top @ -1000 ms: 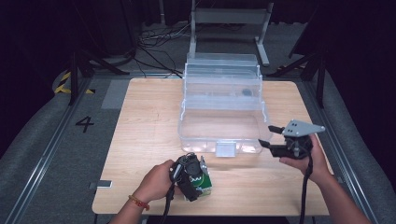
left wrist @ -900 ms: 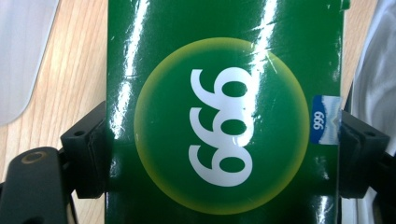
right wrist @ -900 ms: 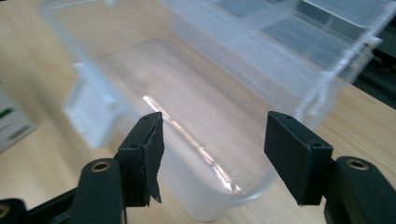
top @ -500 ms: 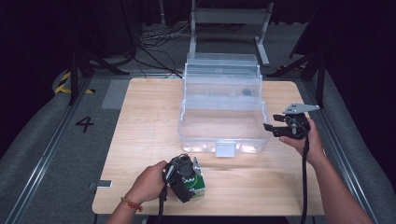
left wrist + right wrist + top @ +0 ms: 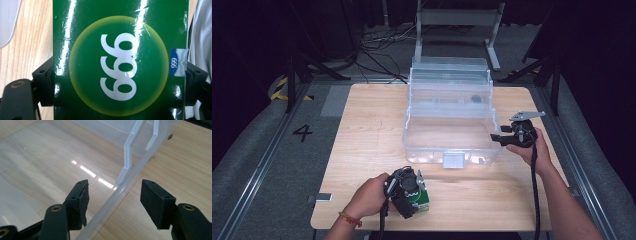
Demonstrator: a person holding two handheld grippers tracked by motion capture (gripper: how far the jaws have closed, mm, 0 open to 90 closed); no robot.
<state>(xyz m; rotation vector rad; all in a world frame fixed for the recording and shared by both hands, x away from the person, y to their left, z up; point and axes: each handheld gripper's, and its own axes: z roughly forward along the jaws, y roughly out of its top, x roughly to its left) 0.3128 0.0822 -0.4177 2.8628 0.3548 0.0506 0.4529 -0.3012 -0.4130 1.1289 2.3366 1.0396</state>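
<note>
A clear plastic box [image 5: 449, 120] with raised tiers stands open in the middle of the wooden table [image 5: 362, 150]. At the table's front, my left gripper [image 5: 412, 192] is shut on a green carton [image 5: 422, 200] that rests on the wood. In the left gripper view the carton [image 5: 120, 37] shows a yellow disc with "999", and both pads of that gripper [image 5: 121, 77] press its sides. My right gripper [image 5: 498, 134] is at the box's right side. Its jaws [image 5: 115, 186] straddle the clear side wall [image 5: 110, 205] with a gap on each side, open.
A grey latch [image 5: 453, 160] sits on the box's front wall. A white hinge arm [image 5: 130, 147] rises just beyond the right jaws. A metal stand [image 5: 457, 20] and cables lie behind the table. A small grey plate [image 5: 323, 197] sits at the front left edge.
My right gripper has moved from the box's front right corner farther along its right side and now straddles the wall. The left gripper and carton have stayed put.
</note>
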